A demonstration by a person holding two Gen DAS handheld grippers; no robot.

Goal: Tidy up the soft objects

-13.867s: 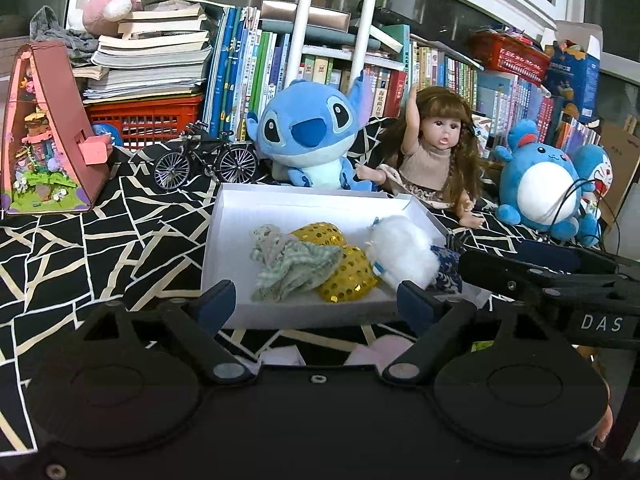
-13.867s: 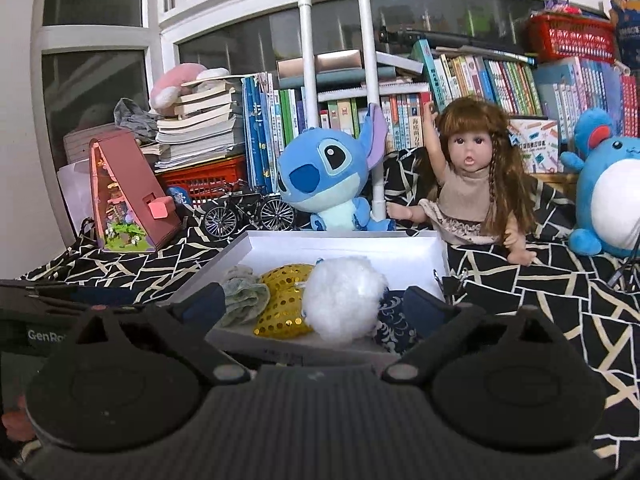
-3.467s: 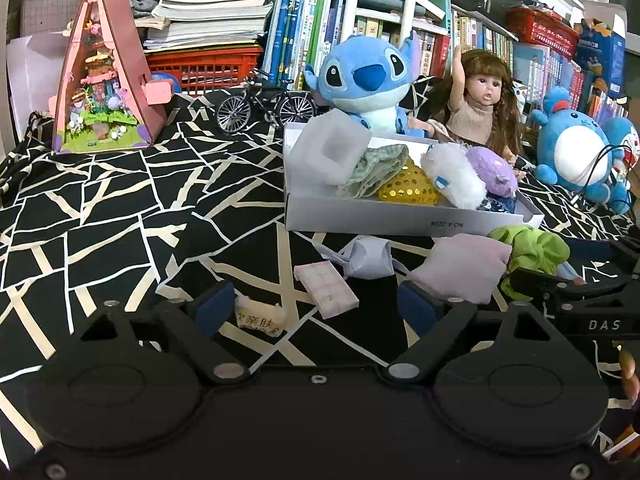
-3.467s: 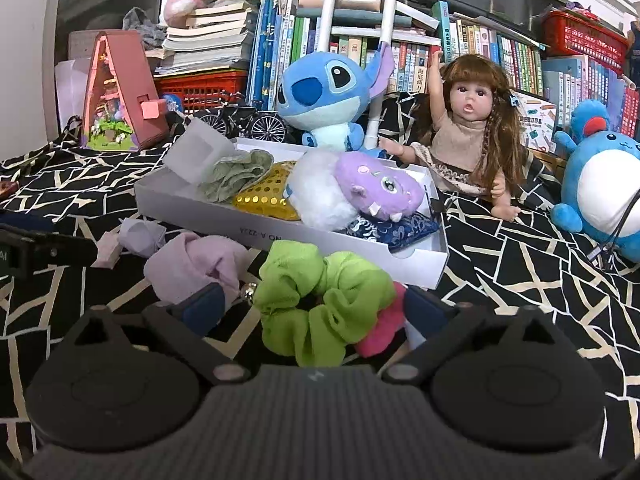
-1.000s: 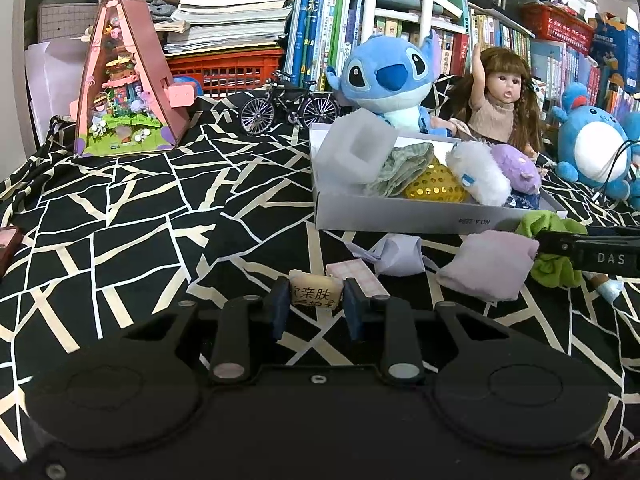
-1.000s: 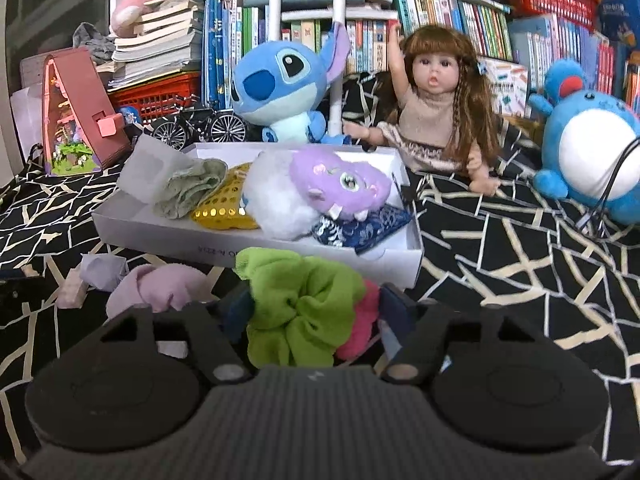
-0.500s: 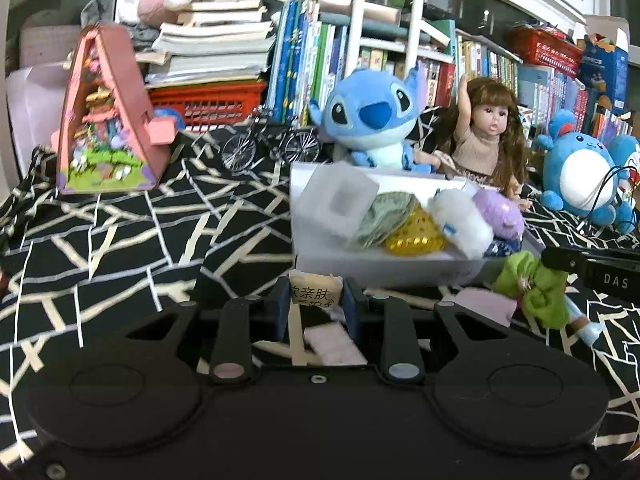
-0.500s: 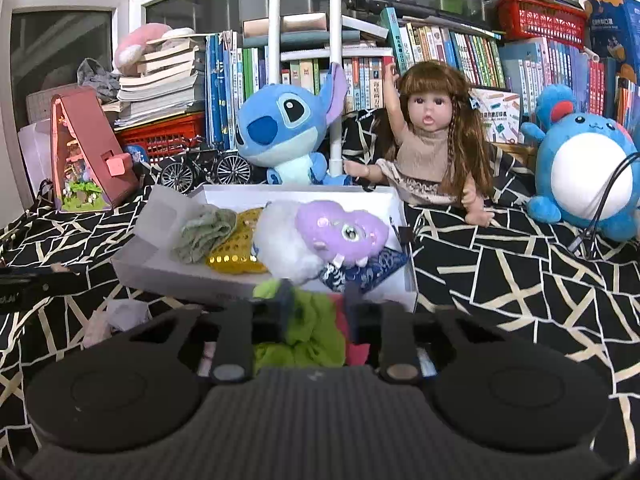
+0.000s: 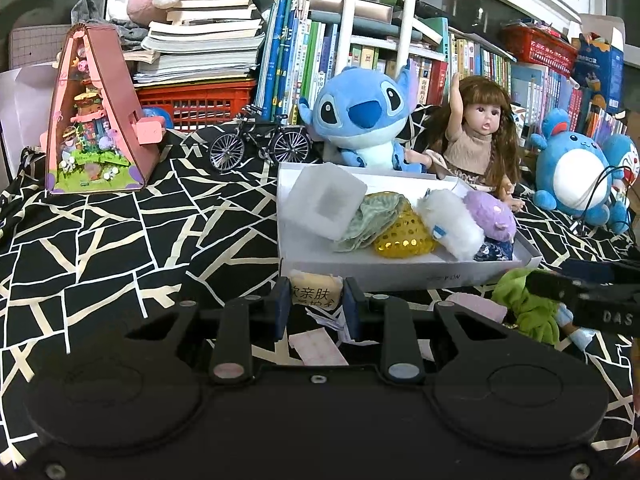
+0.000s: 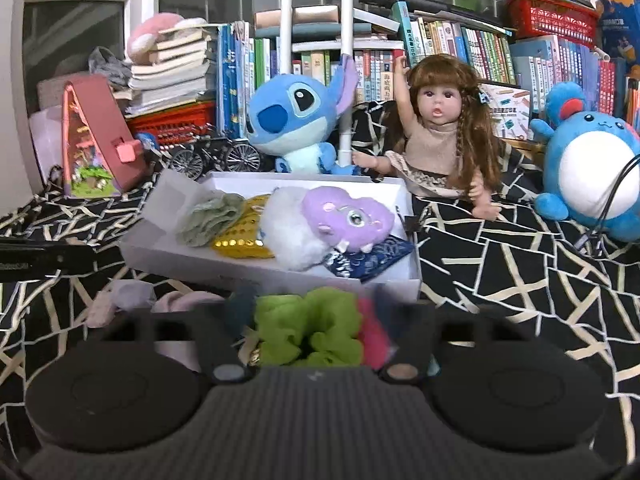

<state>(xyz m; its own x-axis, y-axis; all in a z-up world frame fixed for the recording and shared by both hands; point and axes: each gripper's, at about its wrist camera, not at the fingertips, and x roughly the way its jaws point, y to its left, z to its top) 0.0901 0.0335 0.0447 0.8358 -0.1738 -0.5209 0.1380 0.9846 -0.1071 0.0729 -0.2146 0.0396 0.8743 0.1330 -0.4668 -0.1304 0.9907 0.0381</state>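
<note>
Closest to me, my left jaws (image 9: pixel 315 305) are clamped on a small cream packet (image 9: pixel 316 290) printed with dark characters, lifted clear of the black-and-white cloth (image 9: pixel 120 248) over the desk. Just beneath them lies a pale pink flat pad (image 9: pixel 318 349).

My right jaws (image 10: pixel 312 320) have just been opening; they are blurred in their own view, standing apart with the green scrunchie (image 10: pixel 308 332) between them and a pink scrap (image 10: pixel 374 340) against its right side. I cannot tell whether the pads touch the scrunchie. A lilac cloth bundle (image 10: pixel 120 300) sits on the cloth to the left of it.

Just beyond both stands the white box (image 10: pixel 256 276). Inside, left to right, are a translucent white foam square (image 9: pixel 326 204) leaning on the left wall, a grey-green scrunchie (image 10: pixel 212 216), a gold sequinned piece (image 10: pixel 240 236), a white fluffy ball (image 10: pixel 292 236), a purple plush (image 10: pixel 348 216) and a dark blue patterned cloth (image 10: pixel 368 260).

Behind the box sit a blue plush (image 10: pixel 292 120), a long-haired doll (image 10: pixel 440 136) with one arm raised, a model bicycle (image 9: pixel 260 144), and a pink triangular playhouse (image 9: pixel 96 120) further left. A round blue-and-white plush (image 10: pixel 588 168) sits far right, with bookshelves (image 10: pixel 460 52) at the back.
</note>
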